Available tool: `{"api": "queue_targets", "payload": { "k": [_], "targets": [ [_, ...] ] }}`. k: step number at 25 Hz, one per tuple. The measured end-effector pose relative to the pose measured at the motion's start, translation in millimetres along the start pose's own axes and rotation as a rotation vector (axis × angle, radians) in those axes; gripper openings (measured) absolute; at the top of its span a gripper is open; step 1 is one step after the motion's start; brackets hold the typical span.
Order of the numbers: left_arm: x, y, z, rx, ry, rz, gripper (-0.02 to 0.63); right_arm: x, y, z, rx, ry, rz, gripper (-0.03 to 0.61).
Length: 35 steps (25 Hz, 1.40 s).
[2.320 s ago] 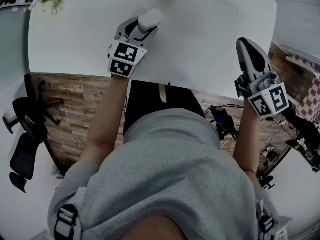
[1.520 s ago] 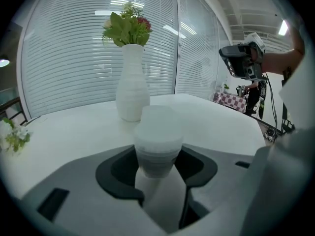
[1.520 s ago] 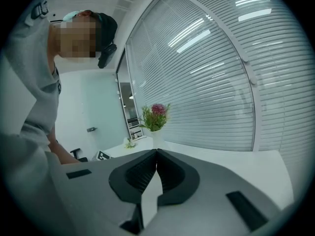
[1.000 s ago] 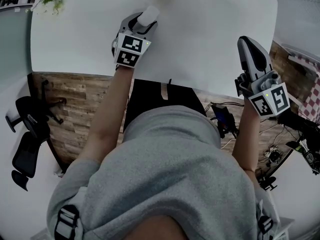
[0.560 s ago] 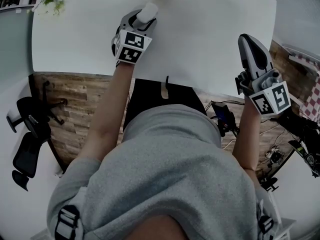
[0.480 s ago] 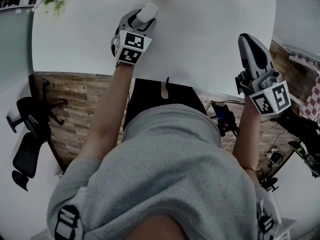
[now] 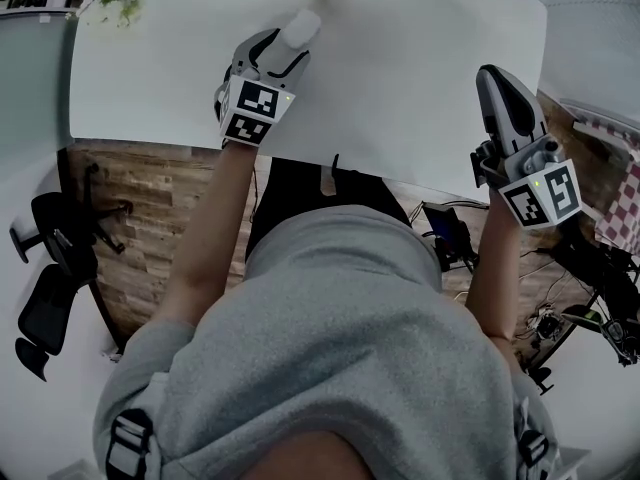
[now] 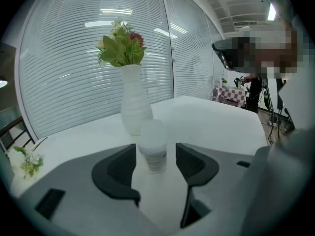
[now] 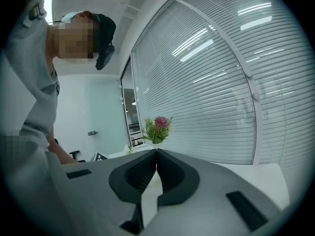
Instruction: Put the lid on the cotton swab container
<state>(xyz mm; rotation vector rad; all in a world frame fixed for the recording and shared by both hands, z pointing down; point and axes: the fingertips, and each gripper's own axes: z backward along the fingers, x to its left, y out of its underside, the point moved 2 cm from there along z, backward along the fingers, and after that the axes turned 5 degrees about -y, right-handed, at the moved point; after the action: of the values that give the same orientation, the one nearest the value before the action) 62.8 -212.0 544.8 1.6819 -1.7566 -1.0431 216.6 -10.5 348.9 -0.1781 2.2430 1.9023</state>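
L gripper [image 7: 281,52] straddles the cotton swab container [image 8: 154,151], which stands upright on the table [image 7: 400,58] just in front of a white vase [image 8: 134,109]. Its jaws have just been opening and are now wide, pads clear of the container btwn them, prob. a release, since the lid [image 8: 152,131] looks seated. R gripper [image 7: 493,78] waits apart w/ jaws closed on nothing. Only the L gripper view shows the gaps either side; head view shows how far apart the hands are.

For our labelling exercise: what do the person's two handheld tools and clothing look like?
The left tool and right tool have grey shells, black inner pads and a white cube bearing black square markers. The person wears a grey top.
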Motion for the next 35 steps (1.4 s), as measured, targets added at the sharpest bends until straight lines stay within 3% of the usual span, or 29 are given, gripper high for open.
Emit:
{"api": "queue_targets", "payload": {
  "k": [9,13,18,27,30,35],
  "targets": [
    [6.3,-11.8,53.6,-0.066,-0.045,-0.014,0.221,12.9,-24.2,-5.2,-0.037,-0.028,0.049,0.025],
    [16.7,-31.8,83.3,-0.127,-0.129,-0.06,0.094,17.9,-34.9,-9.7,-0.056,-0.057,0.064,0.025],
    [27.1,-74.1,115.2,-0.248,-0.149,-0.039,0.011,18.3,-48.4,-11.9,-0.081,-0.074,0.092,0.025],
    [40.8,-148.9,166.4,-0.487,-0.157,0.011,0.006,13.2,-69.4,-12.1,-0.11,-0.073,0.144,0.025],
    [46.8,-154.3,180.0,-0.496,-0.166,0.068,0.006,16.3,-80.5,-10.0,-0.143,-0.051,0.217,0.025],
    [54.1,-154.5,195.9,-0.478,-0.193,0.082,0.006,23.4,-96.1,-4.2,-0.209,-0.025,0.292,0.025]
  ]
}}
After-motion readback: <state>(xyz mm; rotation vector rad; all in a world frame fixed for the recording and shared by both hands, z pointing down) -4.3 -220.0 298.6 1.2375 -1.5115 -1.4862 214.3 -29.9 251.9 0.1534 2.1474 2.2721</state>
